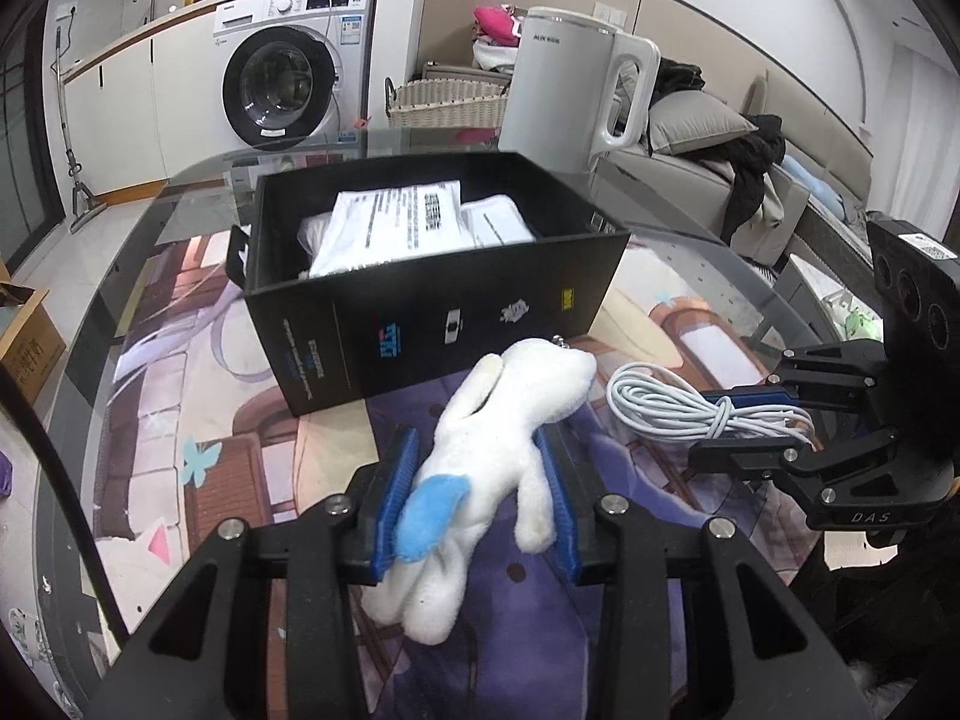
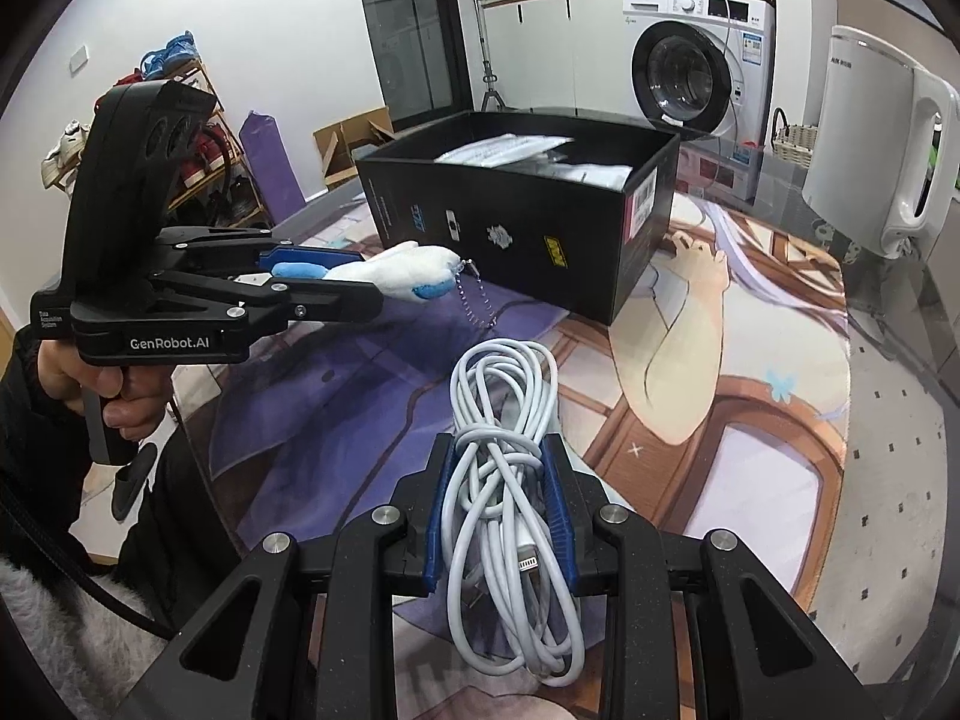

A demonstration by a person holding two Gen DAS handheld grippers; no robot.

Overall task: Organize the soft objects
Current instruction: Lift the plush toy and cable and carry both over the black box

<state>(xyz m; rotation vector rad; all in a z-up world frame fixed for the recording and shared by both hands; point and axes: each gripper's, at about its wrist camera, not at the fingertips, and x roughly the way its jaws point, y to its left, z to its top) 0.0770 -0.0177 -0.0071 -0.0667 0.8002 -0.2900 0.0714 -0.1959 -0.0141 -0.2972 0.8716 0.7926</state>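
My left gripper [image 1: 477, 447] is shut on a white plush toy [image 1: 498, 420] with blue patches and holds it above the table, just in front of the open black box [image 1: 420, 312]. The toy also shows in the right wrist view [image 2: 396, 273] with a bead chain hanging from it. My right gripper [image 2: 498, 450] is shut on a coiled white charging cable [image 2: 510, 420], held above the mat to the right of the toy. The cable also shows in the left wrist view [image 1: 672, 408]. White packets [image 1: 396, 222] lie in the box [image 2: 540, 228].
A white electric kettle [image 1: 570, 90] stands behind the box at the right. A printed mat [image 2: 750, 390] covers the glass table. A washing machine [image 1: 282, 84], a wicker basket [image 1: 444, 99] and a sofa [image 1: 720, 180] stand beyond the table.
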